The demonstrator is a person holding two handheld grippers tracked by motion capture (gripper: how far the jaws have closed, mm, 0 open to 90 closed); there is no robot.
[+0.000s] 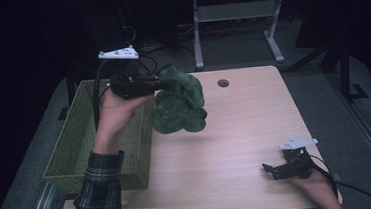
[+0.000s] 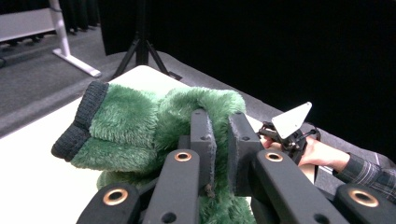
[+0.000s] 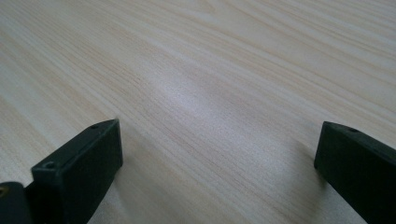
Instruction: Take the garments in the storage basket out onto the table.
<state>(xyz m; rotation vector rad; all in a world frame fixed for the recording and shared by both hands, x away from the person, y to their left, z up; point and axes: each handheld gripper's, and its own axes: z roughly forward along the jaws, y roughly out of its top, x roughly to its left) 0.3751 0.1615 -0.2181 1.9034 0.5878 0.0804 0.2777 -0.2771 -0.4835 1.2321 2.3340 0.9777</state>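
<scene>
1. The wooden table is taking up the centre and lower half of the high view, its top bare but for a small round hole near the upper edge.
2. The woven basket is sitting at the left of the frame, against the table's left edge.
3. The green plush garment is hanging in the air at upper centre, just right of the basket's rim and above the table. It has a dark ribbed cuff, showing at the left of the left gripper view. It looks light, soft and floppy, so it will likely sag and swing; a bunched fold is a safer hold than a loose edge.
4. The left gripper is clamping a thick fold of that garment, jaws nearly together.
5. The right gripper is resting at the lower right, jaws standing wide apart over bare wood, gripping nothing.
</scene>
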